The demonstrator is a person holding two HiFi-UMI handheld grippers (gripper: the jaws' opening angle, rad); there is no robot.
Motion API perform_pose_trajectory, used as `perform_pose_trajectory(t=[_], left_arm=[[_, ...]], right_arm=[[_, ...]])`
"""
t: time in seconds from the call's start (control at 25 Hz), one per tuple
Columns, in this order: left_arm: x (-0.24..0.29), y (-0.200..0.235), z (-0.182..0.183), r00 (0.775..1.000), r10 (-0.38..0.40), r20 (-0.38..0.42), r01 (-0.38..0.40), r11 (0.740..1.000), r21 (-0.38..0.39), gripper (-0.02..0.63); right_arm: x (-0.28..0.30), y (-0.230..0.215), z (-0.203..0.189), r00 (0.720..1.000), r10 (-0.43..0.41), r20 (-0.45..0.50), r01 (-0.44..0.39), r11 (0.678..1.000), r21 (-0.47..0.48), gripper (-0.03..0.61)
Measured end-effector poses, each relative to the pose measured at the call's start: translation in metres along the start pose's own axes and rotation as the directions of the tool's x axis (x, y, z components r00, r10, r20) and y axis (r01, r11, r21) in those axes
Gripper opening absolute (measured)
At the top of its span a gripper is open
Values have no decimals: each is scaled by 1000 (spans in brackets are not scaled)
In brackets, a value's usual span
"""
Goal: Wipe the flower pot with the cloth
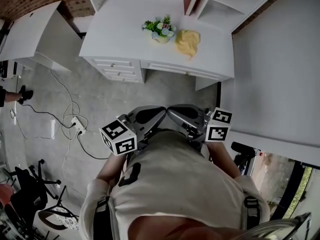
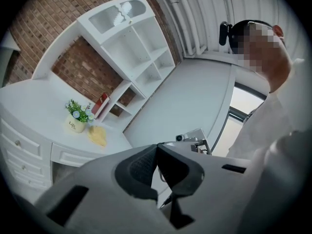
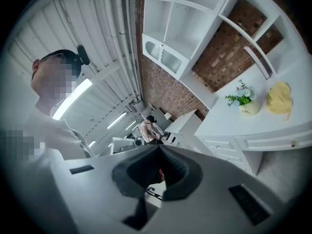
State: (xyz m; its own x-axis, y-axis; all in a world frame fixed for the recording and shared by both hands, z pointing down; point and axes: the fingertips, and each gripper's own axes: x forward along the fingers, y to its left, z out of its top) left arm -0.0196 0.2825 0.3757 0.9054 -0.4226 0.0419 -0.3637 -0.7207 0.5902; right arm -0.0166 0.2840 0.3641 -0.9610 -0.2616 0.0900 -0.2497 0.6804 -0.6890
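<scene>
Standing cream flower pot [image 1: 159, 38], crumpled yellow cloth [image 1: 187, 42]

A yellow cloth [image 1: 187, 42] lies beside the cream flower pot [image 1: 159, 38] on the white desk [image 1: 120, 29].

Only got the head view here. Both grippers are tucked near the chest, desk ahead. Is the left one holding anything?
Observer: No. In its own view the left gripper has its jaws together with nothing between them.
Operator: Right one?
Observer: Same. The right gripper is shut and empty.
Operator: Pot side is hidden from above. Anything on it?
Observer: Yes. The flower pot has small dark lettering on its side, and the cloth lies beside it.
</scene>
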Motion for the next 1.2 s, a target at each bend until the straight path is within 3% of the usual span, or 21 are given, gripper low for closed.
perform_pose_trajectory(t=[0.24, 0.48, 0.72, 0.96, 1.2], left_arm=[[-32, 31, 21, 999, 26, 43, -25, 1000, -7, 18], [-61, 66, 42, 987, 126, 99, -122, 991, -47, 18], [-49, 86, 52, 983, 166, 74, -164, 986, -23, 18], [-1, 93, 65, 982, 181, 47, -181, 983, -11, 18], [66, 94, 72, 987, 155, -28, -154, 987, 36, 18]], right_arm=[[45, 0, 3, 998, 13, -66, -14, 1000, -11, 5], [71, -5, -3, 988, 18, -155, -23, 999, -32, 5], [60, -32, 16, 995, -9, -102, 10, 1000, 14, 5], [41, -66, 48, 998, -5, -62, 7, 1000, 25, 5], [9, -94, 94, 996, 72, 56, -72, 997, -7, 6]])
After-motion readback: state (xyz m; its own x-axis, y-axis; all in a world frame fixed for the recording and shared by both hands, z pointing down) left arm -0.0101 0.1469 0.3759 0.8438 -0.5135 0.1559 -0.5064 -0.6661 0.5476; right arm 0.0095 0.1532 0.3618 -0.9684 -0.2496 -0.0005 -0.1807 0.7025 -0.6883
